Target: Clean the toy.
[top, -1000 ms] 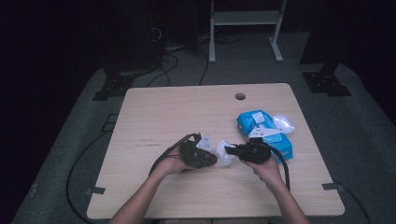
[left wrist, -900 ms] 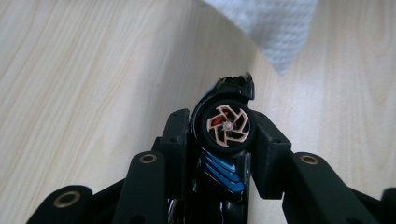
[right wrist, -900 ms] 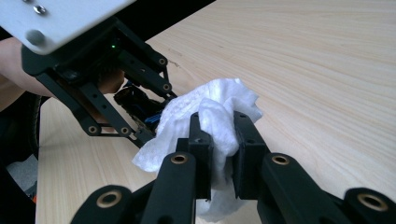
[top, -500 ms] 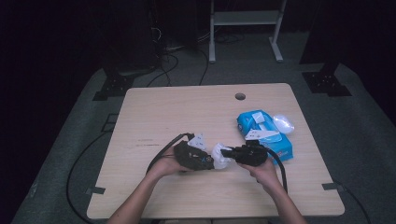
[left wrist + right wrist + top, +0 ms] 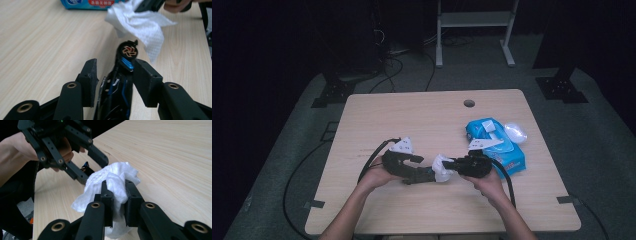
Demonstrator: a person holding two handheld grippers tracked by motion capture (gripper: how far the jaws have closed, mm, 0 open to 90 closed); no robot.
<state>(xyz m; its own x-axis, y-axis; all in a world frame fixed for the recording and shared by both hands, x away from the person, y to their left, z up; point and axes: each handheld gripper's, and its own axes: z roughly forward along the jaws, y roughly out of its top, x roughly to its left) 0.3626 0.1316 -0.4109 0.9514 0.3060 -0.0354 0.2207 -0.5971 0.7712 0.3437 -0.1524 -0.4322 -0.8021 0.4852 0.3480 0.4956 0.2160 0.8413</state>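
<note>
1. Your right gripper (image 5: 117, 195) clamps a crumpled white wet wipe (image 5: 113, 178); its soft, quilted weave bunches up between the two matte black pads and spills out on both sides of them.

2. Your left gripper (image 5: 115, 75) has just been opening its jaws. A slim black object (image 5: 117, 85) with a round end cap, blue ribs and thin wires along its body lies between them. The right pad sits against it; the left pad stands clear, with pale table showing in the gap.

3. In the left gripper view, the wipe (image 5: 142, 25) hangs just beyond the object's round tip, held from above by the other gripper (image 5: 150, 5); whether cloth and tip touch, you cannot tell.

4. From the high view, your two grippers meet nose to nose near the front of the light wood-grain table (image 5: 412, 115): the left gripper (image 5: 424, 175) on the left, the right gripper (image 5: 449, 164) on the right, the wipe (image 5: 442, 167) a white knot between them.

5. Behind your right hand (image 5: 487, 180) lies a glossy blue wipes pack (image 5: 502, 145), its white flap lifted, with a clear rounded lid (image 5: 515, 132) just beside it.

6. Black cables (image 5: 372, 160) trail from both grippers across the tabletop.
</note>
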